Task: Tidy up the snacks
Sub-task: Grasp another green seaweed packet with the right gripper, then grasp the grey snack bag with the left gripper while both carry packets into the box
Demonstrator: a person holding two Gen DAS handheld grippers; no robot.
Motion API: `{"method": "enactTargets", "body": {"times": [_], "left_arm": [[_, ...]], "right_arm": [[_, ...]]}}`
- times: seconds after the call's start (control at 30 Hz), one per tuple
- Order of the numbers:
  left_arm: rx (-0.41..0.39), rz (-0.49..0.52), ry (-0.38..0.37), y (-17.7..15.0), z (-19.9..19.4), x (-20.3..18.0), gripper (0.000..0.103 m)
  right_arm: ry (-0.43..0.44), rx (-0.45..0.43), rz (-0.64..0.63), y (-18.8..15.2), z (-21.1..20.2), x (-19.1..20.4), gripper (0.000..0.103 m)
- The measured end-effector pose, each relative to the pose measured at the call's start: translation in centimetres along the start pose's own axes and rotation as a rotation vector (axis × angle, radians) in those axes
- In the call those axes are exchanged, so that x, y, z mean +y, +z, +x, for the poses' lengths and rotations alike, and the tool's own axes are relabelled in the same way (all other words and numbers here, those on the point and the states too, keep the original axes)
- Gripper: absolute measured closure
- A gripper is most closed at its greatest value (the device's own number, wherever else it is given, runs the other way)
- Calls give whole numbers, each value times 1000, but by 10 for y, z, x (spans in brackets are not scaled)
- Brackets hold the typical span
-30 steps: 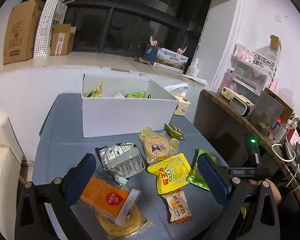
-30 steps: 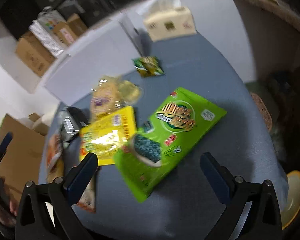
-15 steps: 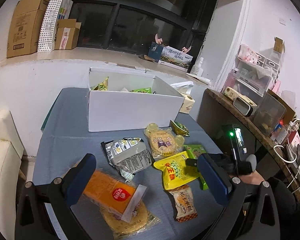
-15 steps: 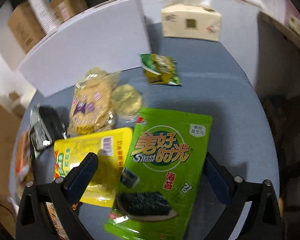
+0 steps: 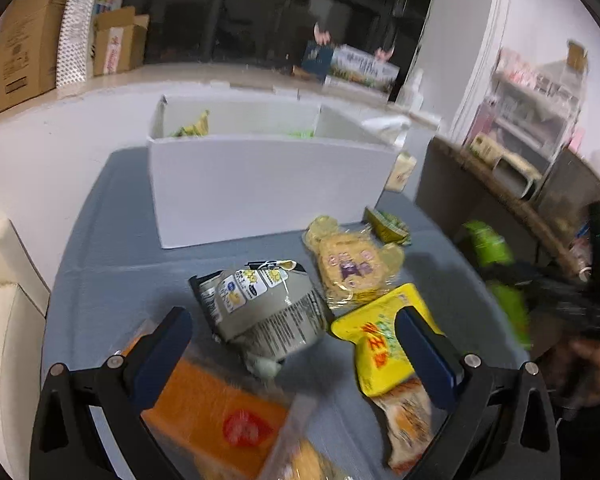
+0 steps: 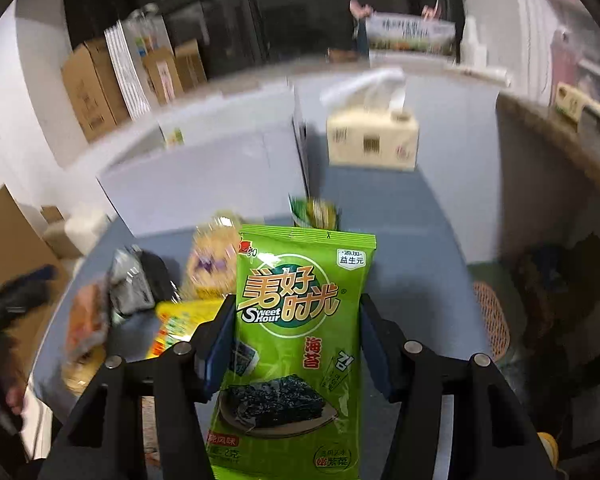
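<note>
1. The surface (image 5: 100,264), covered in grey-blue cloth, carries everything: the loose snacks lie on its near half and the box stands toward its far edge.

2. The white box (image 5: 260,196) is open-topped, and a yellow-green packet shows above its rim at the left, so some snacks are already inside. It looks like the collecting place for the rest.

3. The green seaweed packet (image 6: 296,336) is the item in hand. The right gripper (image 6: 296,344) has its fingers closed against the packet's two long edges, holding it upright and lifted clear of the surface, with the box ahead and to the left. In the left wrist view the same packet shows only as a green blur at the right edge.

4. The step under way seems to be the carry: picked up, not yet delivered. The next move calls for bringing the packet over the box's near wall, high enough that its lower end clears the rim, then opening the fingers above the interior.

5. The left gripper (image 5: 296,352) has its fingers spread wide and holds nothing. It hangs low over the grey packet (image 5: 260,304), with the orange packet (image 5: 216,416) under its left finger and the yellow packet (image 5: 384,340) by its right.

6. The grey packet, lying between the open fingers, looks the likeliest next pick for that hand.

7. Farther off lie the bear-shaped biscuit pack (image 5: 352,268) and a small green sachet (image 5: 388,226), both near the box's front wall.
</note>
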State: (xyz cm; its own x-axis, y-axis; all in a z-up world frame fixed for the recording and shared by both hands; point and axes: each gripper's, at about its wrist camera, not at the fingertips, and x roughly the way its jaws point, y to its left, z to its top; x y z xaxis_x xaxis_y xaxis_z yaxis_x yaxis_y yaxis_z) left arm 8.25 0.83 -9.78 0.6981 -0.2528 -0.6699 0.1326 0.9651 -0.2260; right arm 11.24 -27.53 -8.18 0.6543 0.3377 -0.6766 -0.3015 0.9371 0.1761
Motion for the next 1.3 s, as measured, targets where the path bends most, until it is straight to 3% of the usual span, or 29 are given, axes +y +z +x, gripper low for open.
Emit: {"method": "enactTargets", "body": {"times": [0.17,0.3,0.43,0.47,0.57,0.8,0.97,1.1,1.3], "left_arm": [[110,55,112,11,59,-1,0],[163,25,172,13,85,7,0],[206,26,155,13,95,8,0],[219,21,148,13,99,9,4],[217,-9,65,14,100,13,32],[75,8,-28,21,51,4,38],[-77,22,-57,57,1,0,38],[-162,49,-48,113,-14,3,38],[-190,50,-19,197,18,18,38]], "right_arm": [[15,-51,-1,1,-24,0,41],[31,-50,-6,2,-27,5,41],[46,-27,-12,0,-15,14,41],[48,-23,-13,0,-12,15,41],[56,-14,-17,-3,-8,19,41],[75,-18,-30,-4,-8,27,41],[122,-68,-43,16,-11,33,41],[165,-136,-72,70,-2,45,41],[198,-178,-103,173,43,66,41]]}}
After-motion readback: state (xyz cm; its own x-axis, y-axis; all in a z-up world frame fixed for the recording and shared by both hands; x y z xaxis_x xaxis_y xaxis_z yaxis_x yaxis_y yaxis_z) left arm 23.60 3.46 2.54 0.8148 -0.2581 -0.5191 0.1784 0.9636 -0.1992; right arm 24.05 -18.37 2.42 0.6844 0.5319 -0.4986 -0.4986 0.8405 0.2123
